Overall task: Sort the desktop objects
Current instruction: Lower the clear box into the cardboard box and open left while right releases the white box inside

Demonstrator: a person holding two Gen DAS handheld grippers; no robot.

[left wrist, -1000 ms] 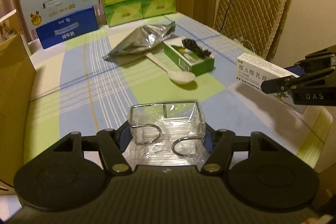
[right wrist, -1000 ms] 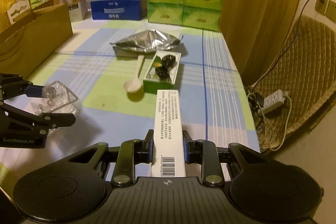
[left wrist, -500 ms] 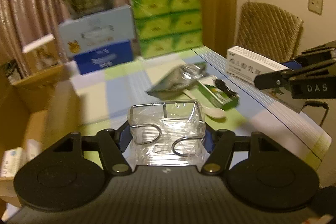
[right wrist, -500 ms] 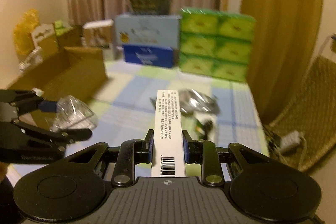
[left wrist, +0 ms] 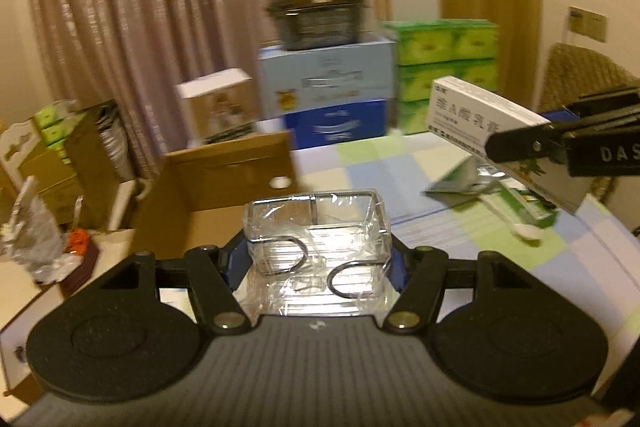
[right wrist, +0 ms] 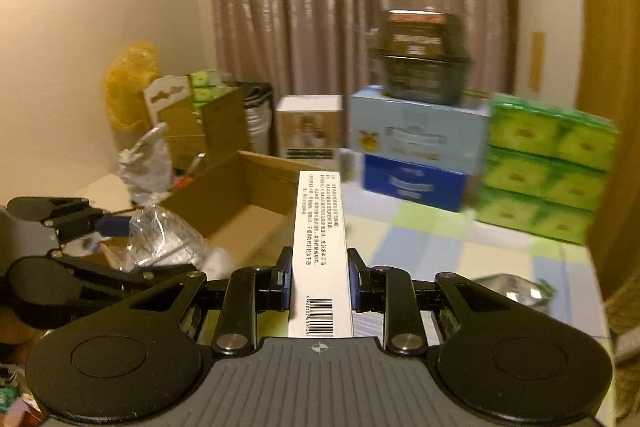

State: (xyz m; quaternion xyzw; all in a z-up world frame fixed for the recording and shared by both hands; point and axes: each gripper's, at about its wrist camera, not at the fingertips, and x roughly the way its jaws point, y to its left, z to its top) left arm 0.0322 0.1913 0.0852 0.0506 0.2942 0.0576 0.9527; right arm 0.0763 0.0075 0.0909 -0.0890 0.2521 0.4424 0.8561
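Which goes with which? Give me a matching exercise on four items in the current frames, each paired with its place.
Things:
1. wire rack in plastic wrap
2. white medicine box
3. dark basket
4. white spoon

Places:
A. lying on the checked tablecloth
B. in the right gripper
C. on top of the light blue carton
D. in the left gripper

Pairs: 1-D, 2-B, 3-C, 4-A
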